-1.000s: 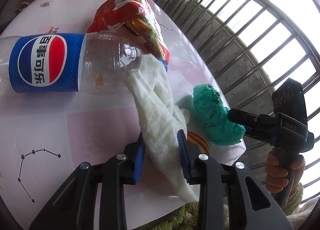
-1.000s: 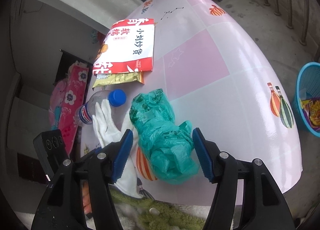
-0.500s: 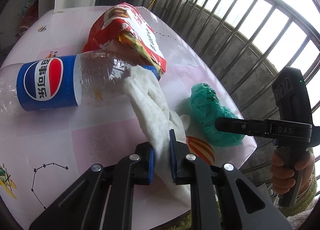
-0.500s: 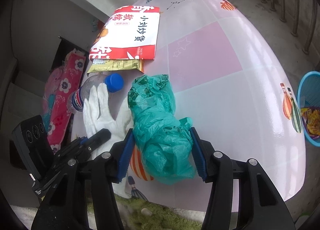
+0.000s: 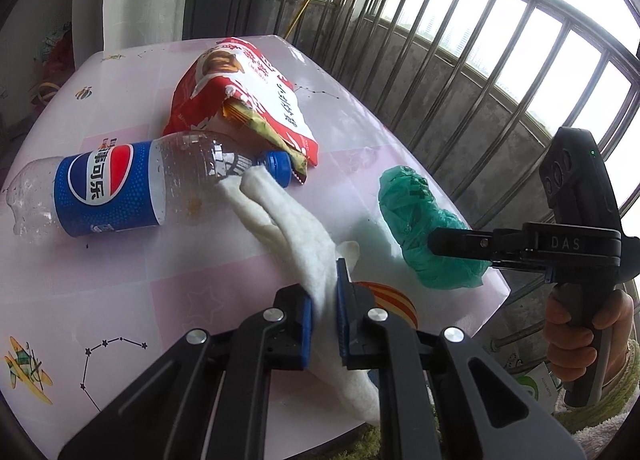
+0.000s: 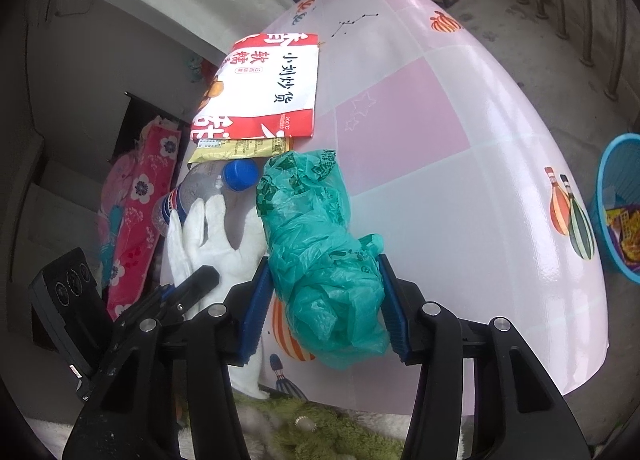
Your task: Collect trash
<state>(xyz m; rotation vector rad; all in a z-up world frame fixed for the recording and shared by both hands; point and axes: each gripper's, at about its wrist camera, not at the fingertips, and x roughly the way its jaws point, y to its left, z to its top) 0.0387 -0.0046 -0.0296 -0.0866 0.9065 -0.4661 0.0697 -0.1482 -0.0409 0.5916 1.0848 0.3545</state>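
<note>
Left wrist view: the white glove (image 5: pixel 308 256) is pinched by the left hand-held gripper (image 5: pixel 324 324); beside the glove, the green bag (image 6: pixel 324 260) is clasped between the right hand-held gripper's (image 6: pixel 324 312) pads.

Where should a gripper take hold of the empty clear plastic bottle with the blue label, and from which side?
Probably at the clear plastic bottle's labelled middle, from above, fingers across its width. It lies on its side on the pink table, so the round body is exposed there; the white glove rests against its neck.
</note>
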